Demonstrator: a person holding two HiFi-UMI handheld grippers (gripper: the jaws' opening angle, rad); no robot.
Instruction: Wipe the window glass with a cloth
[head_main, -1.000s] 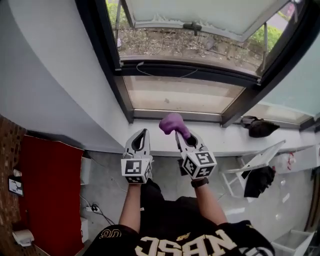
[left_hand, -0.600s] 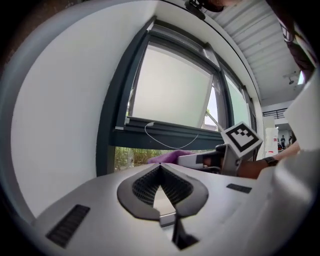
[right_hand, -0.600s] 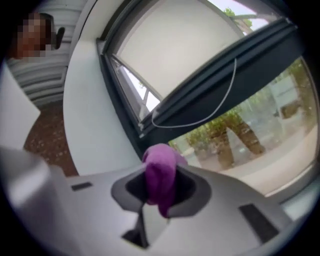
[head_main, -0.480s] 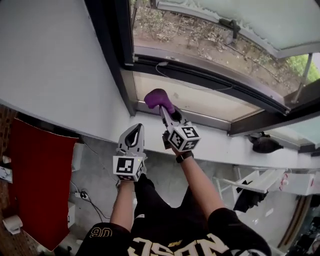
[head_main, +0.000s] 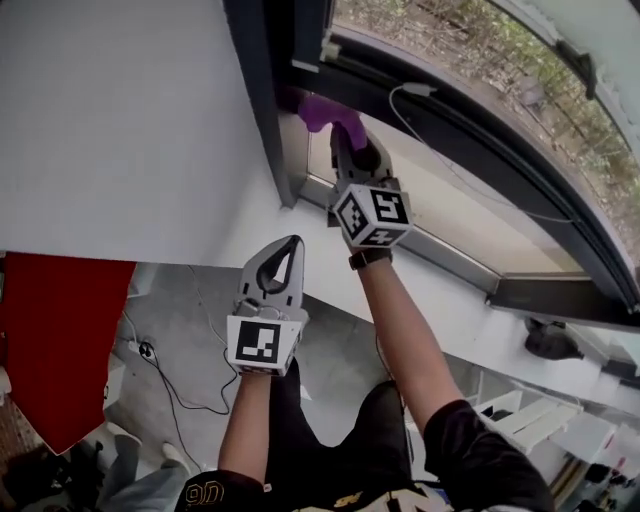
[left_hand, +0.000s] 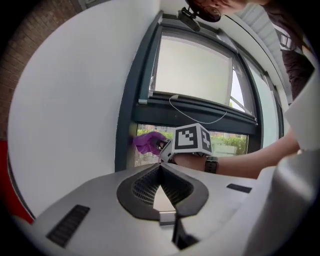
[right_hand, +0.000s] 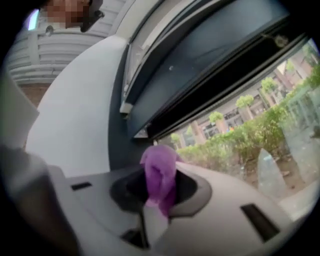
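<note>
L claw (left_hand: 160, 169) hangs low beside the white wall (head_main: 120, 120), clenched w/ nothing in it. R claw (head_main: 348, 150) is up high, clamped on a crumpled purple cloth (head_main: 322, 108). Cloth sits at the clear window glass (head_main: 450, 200) top-left corner, by the dark metal frame (head_main: 262, 90), prob. touching the pane.

- purple cloth (head_main: 322, 110): its far end sits in the dark corner of the window frame (head_main: 262, 90); contact with the glass (head_main: 450, 215) cannot be told. Its lower part is hidden between the jaws of the right gripper (right_hand: 159, 187).
- window frame: cut off by the head view's top and right edges.
- dark object (head_main: 553, 341), far right on the sill: too small to identify.
- floor clutter (head_main: 60, 470), near left: blurred, kind unclear.
- person's shirt (head_main: 350, 492): cut off at the bottom edge.
</note>
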